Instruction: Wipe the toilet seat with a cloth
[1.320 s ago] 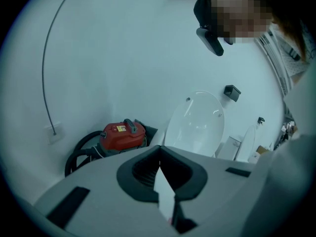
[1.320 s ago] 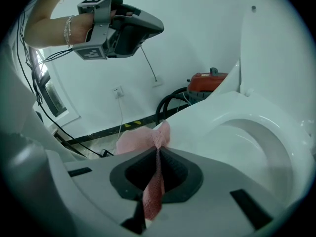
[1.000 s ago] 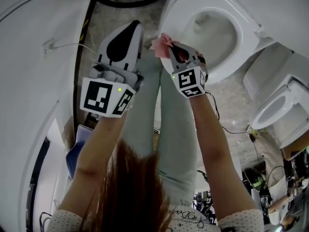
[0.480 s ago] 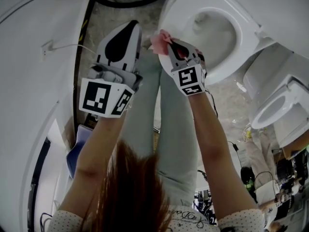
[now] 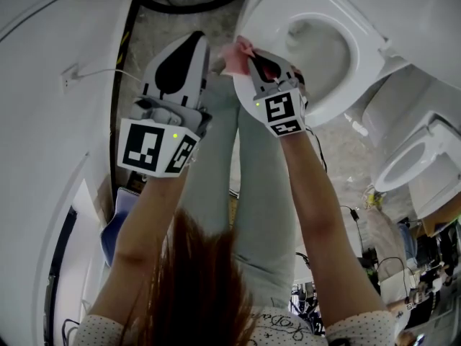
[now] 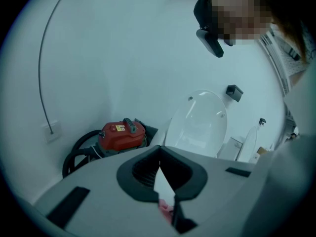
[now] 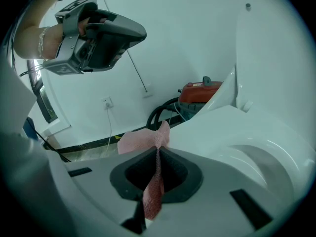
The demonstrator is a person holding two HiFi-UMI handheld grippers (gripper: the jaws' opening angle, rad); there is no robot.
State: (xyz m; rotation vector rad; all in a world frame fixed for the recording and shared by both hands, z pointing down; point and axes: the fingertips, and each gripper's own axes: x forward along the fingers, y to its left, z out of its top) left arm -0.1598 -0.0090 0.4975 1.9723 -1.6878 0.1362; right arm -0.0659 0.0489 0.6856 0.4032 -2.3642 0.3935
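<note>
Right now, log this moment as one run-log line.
right gripper: shut on pink cloth | cloth: at near rim of white toilet seat, contact unclear | left gripper: shut, off the seat

Left gripper (image 6: 159, 154), fingers (image 6: 136, 174) together (tips touching), before a red vacuum (image 6: 123, 134) and raised toilet lid (image 6: 197, 125)

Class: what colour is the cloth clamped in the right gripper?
Pink. The cloth shows best in the right gripper view, pinched by the right gripper.
</note>
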